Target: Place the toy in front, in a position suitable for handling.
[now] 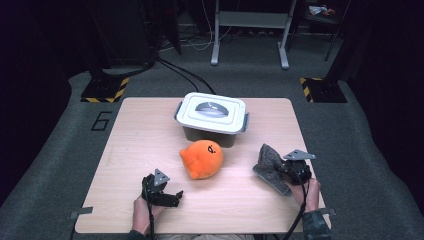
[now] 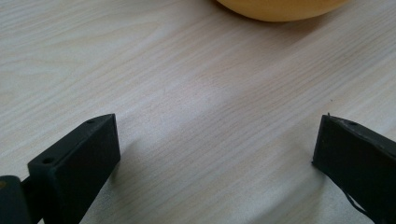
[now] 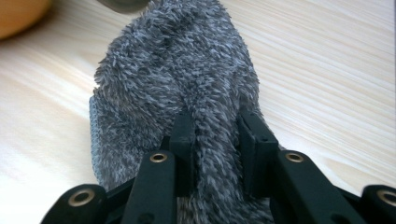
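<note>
Pinching grey cloth [image 3: 187, 79] | right hand-held gripper [image 3: 212, 135] clenched (cloth sticking out ahead)

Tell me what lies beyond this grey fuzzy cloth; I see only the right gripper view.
Observer: The grey cloth is pinched in the right tool, lifted at the table's right side.
Operator: And that orange shape at my top left?
Observer: An orange plush toy at the table's middle, a small face on it.
Operator: Anything behind it?
Observer: A grey box with a white lid, closed, just beyond the toy.
Operator: The other hand?
Observer: The left tool rests low near the front edge, jaws wide apart, nothing between them.
</note>
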Demonstrator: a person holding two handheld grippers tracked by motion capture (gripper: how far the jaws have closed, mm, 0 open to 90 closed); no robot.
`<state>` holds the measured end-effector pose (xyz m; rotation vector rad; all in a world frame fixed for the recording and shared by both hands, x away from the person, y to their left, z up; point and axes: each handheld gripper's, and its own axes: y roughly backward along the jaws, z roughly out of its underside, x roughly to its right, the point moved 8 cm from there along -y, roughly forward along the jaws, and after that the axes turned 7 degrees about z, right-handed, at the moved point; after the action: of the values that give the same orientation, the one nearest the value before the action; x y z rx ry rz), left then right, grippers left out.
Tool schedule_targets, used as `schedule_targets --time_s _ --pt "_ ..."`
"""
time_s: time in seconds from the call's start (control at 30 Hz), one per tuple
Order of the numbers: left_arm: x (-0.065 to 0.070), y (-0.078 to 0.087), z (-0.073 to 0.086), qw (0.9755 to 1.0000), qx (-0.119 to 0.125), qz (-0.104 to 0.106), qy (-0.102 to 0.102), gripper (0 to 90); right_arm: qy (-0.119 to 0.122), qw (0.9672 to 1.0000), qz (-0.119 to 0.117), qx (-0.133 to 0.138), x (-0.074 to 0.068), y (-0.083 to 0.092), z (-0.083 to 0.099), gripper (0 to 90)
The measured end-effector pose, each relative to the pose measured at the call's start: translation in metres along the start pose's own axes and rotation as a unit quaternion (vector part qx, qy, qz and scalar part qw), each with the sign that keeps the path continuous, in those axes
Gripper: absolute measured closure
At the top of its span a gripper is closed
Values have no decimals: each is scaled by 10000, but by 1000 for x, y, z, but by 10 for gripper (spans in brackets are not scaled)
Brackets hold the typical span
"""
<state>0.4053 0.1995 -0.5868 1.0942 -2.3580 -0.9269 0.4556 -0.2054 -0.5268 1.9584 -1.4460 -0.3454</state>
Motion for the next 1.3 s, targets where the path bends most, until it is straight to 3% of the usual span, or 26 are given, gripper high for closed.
schedule_targets --time_s 0.37,0.73,0.77,0.8,0.83,0.87,1.03,1.13,1.3 --pt "1 -1 -1 10000 50 -9 51 2 -267 9988 328 -230 22 -18 8 671" --pt "0 0 0 10000 34 -13 30 2 -406 9971 391 -503 25 -39 25 585" --pt "0 -1 -1 10000 43 -14 40 2 -543 9967 367 -476 26 -40 25 491" --pt "0 -1 -1 10000 43 -14 40 2 -543 9967 367 -476 26 -40 25 491" --pt "0 0 0 10000 32 -17 30 2 -583 9966 377 -440 28 -40 25 384" --pt "0 0 0 10000 32 -17 30 2 -583 9966 377 -440 28 -40 25 384" --pt "0 0 -1 10000 42 -17 31 2 -731 9966 312 -206 33 -22 23 149" --pt "0 0 -1 10000 40 -15 32 2 -785 9965 237 -147 33 -15 25 131" --pt "0 0 -1 10000 39 -11 35 2 -787 9967 148 -97 29 0 39 21"
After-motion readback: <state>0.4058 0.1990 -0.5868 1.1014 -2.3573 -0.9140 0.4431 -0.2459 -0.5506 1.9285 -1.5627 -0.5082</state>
